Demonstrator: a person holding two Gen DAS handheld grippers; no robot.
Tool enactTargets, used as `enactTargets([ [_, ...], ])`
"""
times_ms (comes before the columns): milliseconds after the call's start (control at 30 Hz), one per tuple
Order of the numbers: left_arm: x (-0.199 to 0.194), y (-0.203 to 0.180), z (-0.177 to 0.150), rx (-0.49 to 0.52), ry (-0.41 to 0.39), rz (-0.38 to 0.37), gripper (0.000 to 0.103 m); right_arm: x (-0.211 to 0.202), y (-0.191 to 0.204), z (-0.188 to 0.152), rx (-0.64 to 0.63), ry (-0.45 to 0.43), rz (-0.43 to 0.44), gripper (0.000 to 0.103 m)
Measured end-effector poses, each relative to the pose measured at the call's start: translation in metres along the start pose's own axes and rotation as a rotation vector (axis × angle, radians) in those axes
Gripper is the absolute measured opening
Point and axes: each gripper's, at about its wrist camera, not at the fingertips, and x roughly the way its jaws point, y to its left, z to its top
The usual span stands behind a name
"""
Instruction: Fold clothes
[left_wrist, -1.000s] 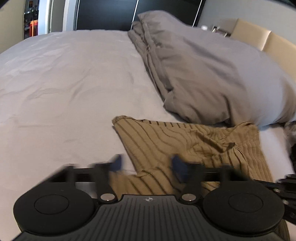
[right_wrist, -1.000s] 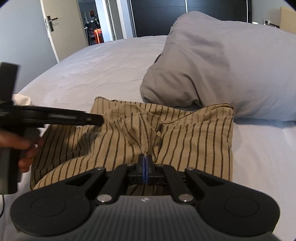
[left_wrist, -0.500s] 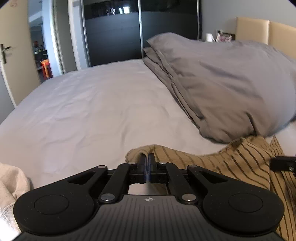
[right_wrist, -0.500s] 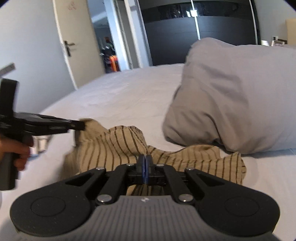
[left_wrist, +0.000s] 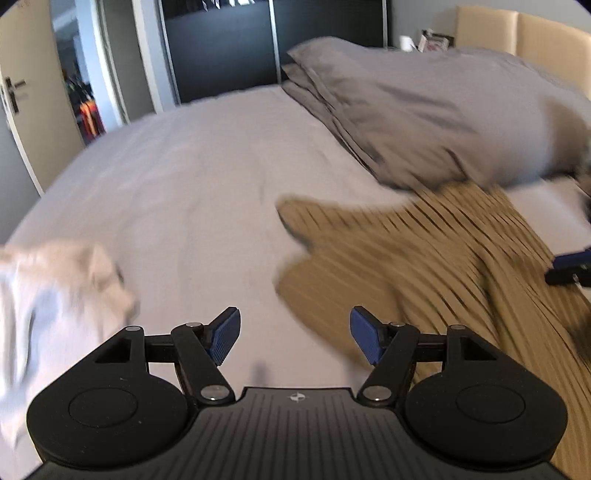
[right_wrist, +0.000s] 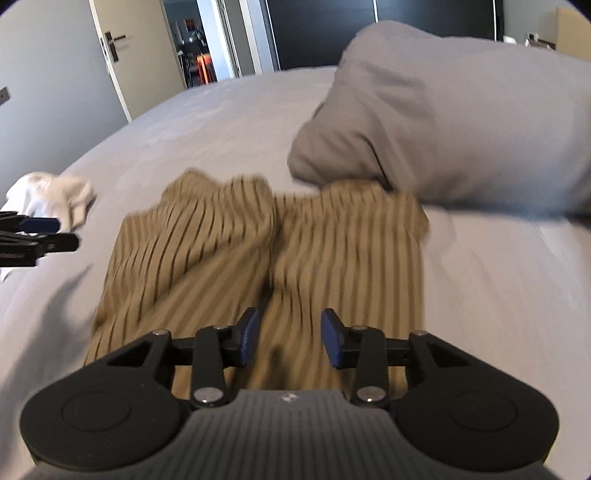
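Bedroom, grey bed sheet (left_wrist: 192, 192) as work surface, grey duvet (right_wrist: 461, 122) bunched at the far right, dark wardrobe behind. Striped tan garment (right_wrist: 280, 254) lies on the sheet, far edge touching the duvet, roughly flat with a ridge down the middle. White cloth (left_wrist: 48, 291) sits apart on the left.

Left tongs (left_wrist: 294, 339) spread wide, empty, hovering over bare sheet just left of the garment. Right tongs (right_wrist: 289, 338) also parted, empty, low over the garment's near edge, pointing along its centre ridge.

Risks, as a judgement: frames are motion-blurred, so a fast grab could miss the hem or pinch sheet too. The central ridge may get folded in. Far edge could snag on the duvet.
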Motion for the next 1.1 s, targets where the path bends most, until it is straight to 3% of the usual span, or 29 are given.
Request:
enactTargets([
  [133, -0.058, -0.017, -0.041, 0.034, 0.049, -0.064, 0.064, -0.050, -0.006, -0.051, 0.042, 0.099, 0.017, 0.042],
  [300, -0.132, -0.045, -0.085, 0.085, 0.046, -0.124, 0.065, -0.121, 0.001, -0.105, 0.032, 0.173, 0.019, 0.044],
  [467, -0.185, -0.067, -0.130, 0.101, 0.034, -0.157, 0.066, -0.190, 0.014, -0.155, 0.043, 0.189, 0.018, 0.057],
  [600, -0.201, -0.066, -0.173, -0.047, 0.095, -0.174, 0.073, -0.223, 0.021, -0.203, 0.079, 0.235, 0.022, 0.058],
  [733, -0.190, -0.060, -0.220, -0.161, 0.200, -0.172, 0.073, -0.243, 0.026, -0.250, 0.125, 0.257, 0.009, 0.070],
  [800, -0.180, -0.058, -0.238, -0.183, 0.245, -0.151, 0.073, -0.249, 0.026, -0.268, 0.170, 0.267, 0.017, 0.071],
  [900, -0.176, -0.046, -0.261, -0.367, 0.275, -0.162, 0.073, -0.257, 0.025, -0.295, 0.252, 0.273, 0.037, 0.071],
  [1000, -0.180, -0.047, -0.267, -0.413, 0.246, -0.188, 0.072, -0.250, 0.021, -0.313, 0.359, 0.301, 0.086, 0.071],
  [1033, -0.180, -0.048, -0.267, -0.429, 0.245, -0.200, 0.068, -0.248, 0.021, -0.317, 0.393, 0.303, 0.099, 0.071],
  [1100, -0.178, -0.051, -0.270, -0.459, 0.253, -0.232, 0.043, -0.242, 0.021, -0.324, 0.454, 0.301, 0.129, 0.061],
])
